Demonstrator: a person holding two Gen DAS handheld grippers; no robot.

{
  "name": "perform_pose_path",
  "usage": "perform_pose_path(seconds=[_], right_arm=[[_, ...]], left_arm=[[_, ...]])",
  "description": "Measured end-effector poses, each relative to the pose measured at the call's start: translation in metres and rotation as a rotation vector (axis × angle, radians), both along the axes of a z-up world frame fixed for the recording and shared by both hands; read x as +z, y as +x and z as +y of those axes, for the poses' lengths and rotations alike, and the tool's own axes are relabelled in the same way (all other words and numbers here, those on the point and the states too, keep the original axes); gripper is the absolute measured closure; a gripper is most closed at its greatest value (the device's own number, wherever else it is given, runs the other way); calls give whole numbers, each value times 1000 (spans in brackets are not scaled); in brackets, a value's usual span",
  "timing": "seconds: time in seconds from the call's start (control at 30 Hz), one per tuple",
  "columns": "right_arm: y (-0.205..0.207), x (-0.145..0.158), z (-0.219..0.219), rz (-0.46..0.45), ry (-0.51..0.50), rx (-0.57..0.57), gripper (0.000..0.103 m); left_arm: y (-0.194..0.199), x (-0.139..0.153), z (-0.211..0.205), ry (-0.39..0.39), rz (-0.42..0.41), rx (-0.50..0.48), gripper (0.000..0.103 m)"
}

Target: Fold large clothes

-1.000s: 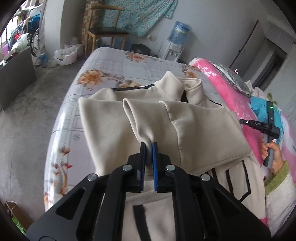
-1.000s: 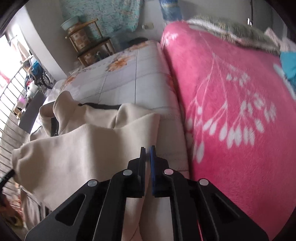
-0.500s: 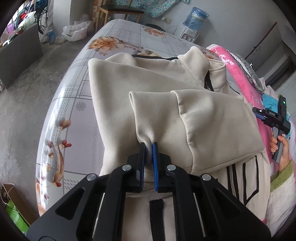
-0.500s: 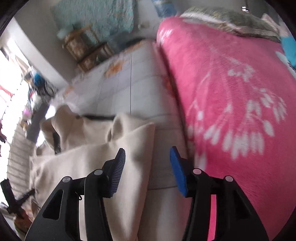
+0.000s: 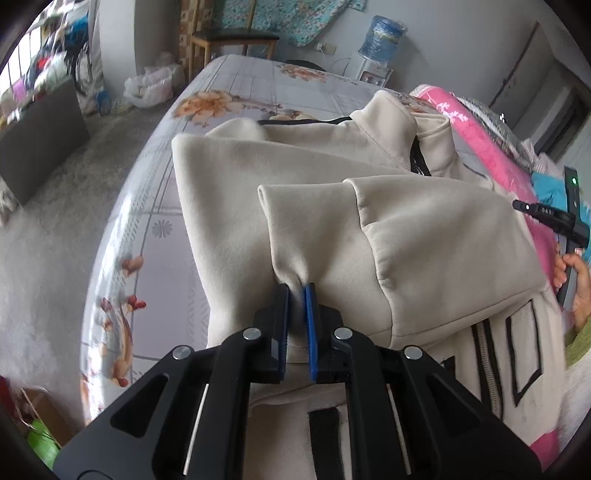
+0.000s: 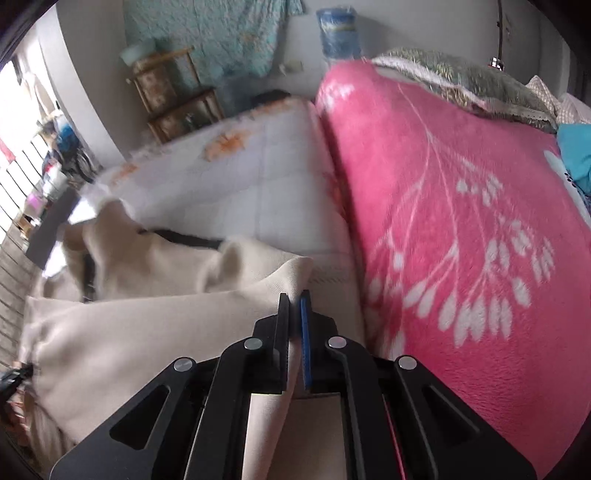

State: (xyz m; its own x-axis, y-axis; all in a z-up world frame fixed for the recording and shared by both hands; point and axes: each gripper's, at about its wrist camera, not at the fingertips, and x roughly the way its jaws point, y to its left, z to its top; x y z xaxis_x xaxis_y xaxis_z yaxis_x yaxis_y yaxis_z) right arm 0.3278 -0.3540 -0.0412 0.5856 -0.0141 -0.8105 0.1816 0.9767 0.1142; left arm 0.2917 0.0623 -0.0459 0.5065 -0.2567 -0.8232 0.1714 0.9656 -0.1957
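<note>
Change: right gripper (image 6: 294, 317), spread apart half a second ago, now clamped on jacket (image 5: 424, 236) edge | left gripper (image 5: 295, 314) stays clamped on folded sleeve cuff | jacket lies on bed (image 5: 236, 85), beside pink blanket (image 6: 461, 206) | judgement: both holds set; next fold can start.

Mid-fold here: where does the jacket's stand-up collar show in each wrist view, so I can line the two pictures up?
Left wrist view: the collar stands upper centre-right, at the far end of the cream jacket, beyond the left hand-held gripper.
Right wrist view: the collar shows blurred at mid-left, left of the right hand-held gripper.
Shared landmark: the blue water bottle by the far wall.
</note>
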Motion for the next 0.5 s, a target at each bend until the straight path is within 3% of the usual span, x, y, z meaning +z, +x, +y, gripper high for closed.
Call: perform_pose_path(seconds=[0.13, 0.23, 0.37, 0.5], right_arm=[[-4, 5, -4, 3, -41, -45, 95], [-16, 23, -9, -12, -106, -75, 87], [-51, 48, 10, -81, -33, 60, 69], [-79, 44, 47, -58, 48, 237, 63]], left_arm=[[-5, 12, 2, 38, -54, 14, 93], [-9, 25, 8, 46, -102, 22, 93], [-9, 39, -1, 11, -131, -40, 90], [-4, 27, -22, 3, -60, -102, 83]])
